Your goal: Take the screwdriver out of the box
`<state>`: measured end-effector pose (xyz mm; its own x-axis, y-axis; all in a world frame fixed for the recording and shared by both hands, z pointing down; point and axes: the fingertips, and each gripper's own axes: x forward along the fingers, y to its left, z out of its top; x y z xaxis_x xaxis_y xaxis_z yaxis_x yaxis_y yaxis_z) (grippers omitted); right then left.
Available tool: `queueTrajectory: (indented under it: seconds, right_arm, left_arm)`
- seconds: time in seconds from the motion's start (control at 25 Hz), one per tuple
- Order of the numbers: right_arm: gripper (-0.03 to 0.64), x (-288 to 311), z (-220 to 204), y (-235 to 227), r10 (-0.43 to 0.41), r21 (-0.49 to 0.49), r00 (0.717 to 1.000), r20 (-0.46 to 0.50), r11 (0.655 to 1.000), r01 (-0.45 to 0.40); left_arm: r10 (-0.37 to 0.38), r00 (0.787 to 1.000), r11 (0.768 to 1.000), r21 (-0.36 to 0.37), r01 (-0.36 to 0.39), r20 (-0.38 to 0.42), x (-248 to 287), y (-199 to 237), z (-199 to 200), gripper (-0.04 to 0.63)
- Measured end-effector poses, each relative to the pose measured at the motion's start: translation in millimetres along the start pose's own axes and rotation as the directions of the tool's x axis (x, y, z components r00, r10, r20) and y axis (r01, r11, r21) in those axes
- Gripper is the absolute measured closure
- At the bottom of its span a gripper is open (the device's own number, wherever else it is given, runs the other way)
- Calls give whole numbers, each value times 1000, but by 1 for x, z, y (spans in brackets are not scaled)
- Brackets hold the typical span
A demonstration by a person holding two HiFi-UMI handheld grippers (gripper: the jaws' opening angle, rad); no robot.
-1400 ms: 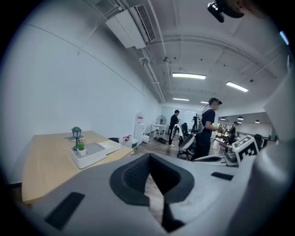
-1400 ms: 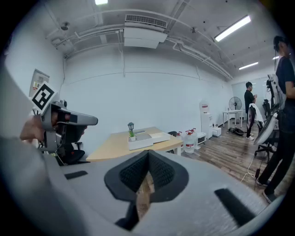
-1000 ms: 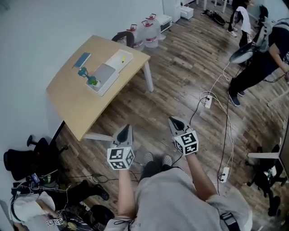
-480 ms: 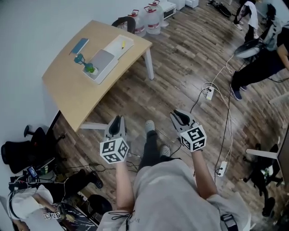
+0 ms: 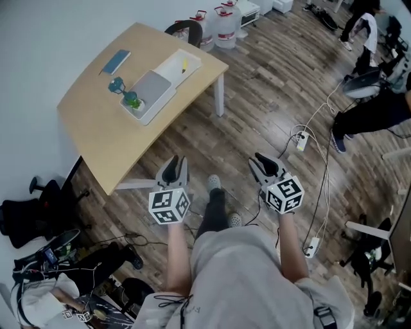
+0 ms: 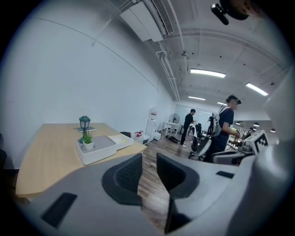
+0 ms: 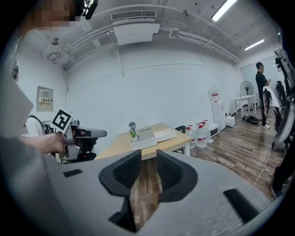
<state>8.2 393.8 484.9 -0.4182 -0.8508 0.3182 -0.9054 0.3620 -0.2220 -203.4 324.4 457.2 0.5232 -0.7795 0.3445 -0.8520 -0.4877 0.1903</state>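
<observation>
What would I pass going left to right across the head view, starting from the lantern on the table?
Teal lantern → left claw, opening with nothing between its jaws → water jugs → right claw, also opening and empty → farther white power strip → person in dark trousers. The box overlaps the left claw, so I skip it.

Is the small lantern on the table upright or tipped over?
Upright: the lantern stands vertical beside the box, its roof on top.

No readable words or numbers anywhere. Black square code patterns, no letters, on the left white marker cube point(image 5: 169, 205) and the right white marker cube point(image 5: 284, 194). Small framed wall notice point(image 7: 45, 98): print too small. Red-labelled clear water jugs point(image 5: 227, 16): labels illegible.
</observation>
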Motion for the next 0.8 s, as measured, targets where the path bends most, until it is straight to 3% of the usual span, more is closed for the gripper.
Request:
queueTrajectory:
  seconds: [0.24,0.44,0.8]
  right_arm:
    - [514,63,25,-17,6,-1,1000,-13,1000,-6]
    - [522,117,46,-28,12,29,1000,-3,999,-12]
    - [537,192,54,-23,62,92,998,-6,994,-61]
  left_arm:
    - [-67,997,998,15,67,-23,49,20,17,505]
    - [-73,997,997,18,74,-38,80,51,34,505]
    - [-134,990,991,21,135,-54,124,90,45,506]
